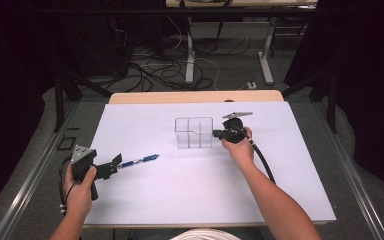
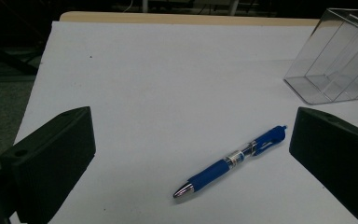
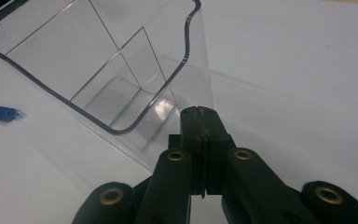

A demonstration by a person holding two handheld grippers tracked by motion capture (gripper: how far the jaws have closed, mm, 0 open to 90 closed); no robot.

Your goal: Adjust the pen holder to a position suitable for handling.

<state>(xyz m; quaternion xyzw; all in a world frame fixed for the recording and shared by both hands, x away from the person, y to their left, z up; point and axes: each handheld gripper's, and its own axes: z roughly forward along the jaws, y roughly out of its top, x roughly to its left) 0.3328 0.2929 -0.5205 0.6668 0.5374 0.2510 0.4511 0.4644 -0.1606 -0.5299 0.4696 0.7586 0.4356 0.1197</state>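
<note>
White tabletop [image 1: 180,190] fills the centre of the high view; its far wooden edge shows as a tan strip at upper centre.

Clear plastic organiser [image 1: 194,132], divided into compartments, stands at the centre of the high view. In the left gripper view it is cut off by the upper right corner of the frame. In the right gripper view its upper left part runs out of frame. How many compartments it has is hard to tell through the transparent walls.

Right gripper [image 1: 216,133], held in the right hand [image 1: 240,147], sits just right of the organiser. In the right gripper view its jaws are pressed together with no gap, tips at the organiser's near wall; whether that thin wall is caught between them cannot be told.

Left gripper [image 1: 116,163], in the left hand [image 1: 79,192], lies at lower left of the high view. Its jaws stand wide apart, holding nothing.

Blue retractable pen [image 2: 230,161] lies flat on the tabletop between and beyond the left jaws, silver tip nearest the camera. Its clear barrel band carries a label too small to read.
</note>
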